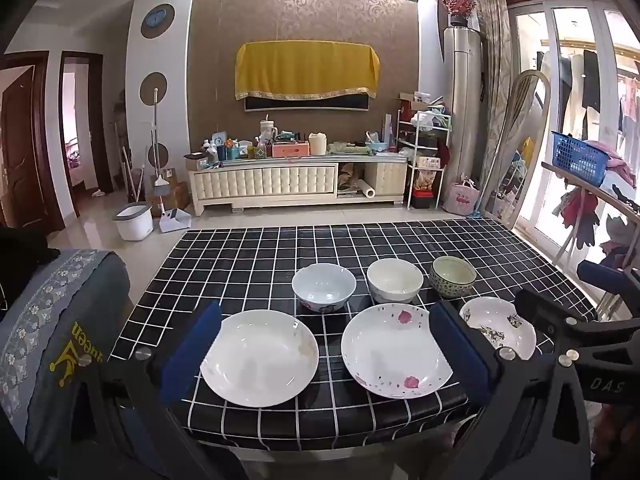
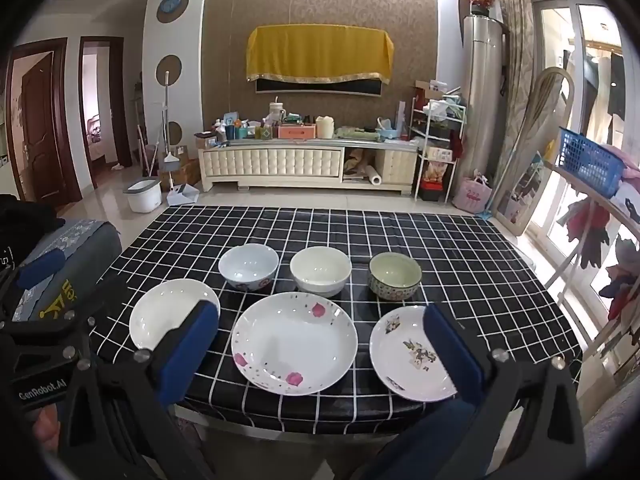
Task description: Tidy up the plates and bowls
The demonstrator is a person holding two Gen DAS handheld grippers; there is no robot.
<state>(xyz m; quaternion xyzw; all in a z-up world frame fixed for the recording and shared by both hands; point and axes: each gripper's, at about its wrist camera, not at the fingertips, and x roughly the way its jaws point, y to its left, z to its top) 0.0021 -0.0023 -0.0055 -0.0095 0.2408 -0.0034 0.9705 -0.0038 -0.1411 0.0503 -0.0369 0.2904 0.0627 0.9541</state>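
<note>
Crockery sits in two rows on the black checked tablecloth (image 2: 440, 240). Near row, left to right: plain white plate (image 2: 168, 312), plate with pink petals (image 2: 294, 342), small plate with bird print (image 2: 404, 354). Far row: pale blue bowl (image 2: 248, 266), cream bowl (image 2: 320, 270), green patterned bowl (image 2: 395, 276). Left gripper (image 1: 320, 354) and right gripper (image 2: 320, 348) hover with fingers spread, empty.

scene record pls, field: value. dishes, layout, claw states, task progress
surface: table with black grid cloth
front row: plain white plate, pink-petal plate, bird-print plate
back row: blue-white bowl, cream bowl, green patterned bowl
stacking: none, all six apart
left claw: open, holds nothing, above near table edge
right claw: open, holds nothing
progress: not begun
</note>
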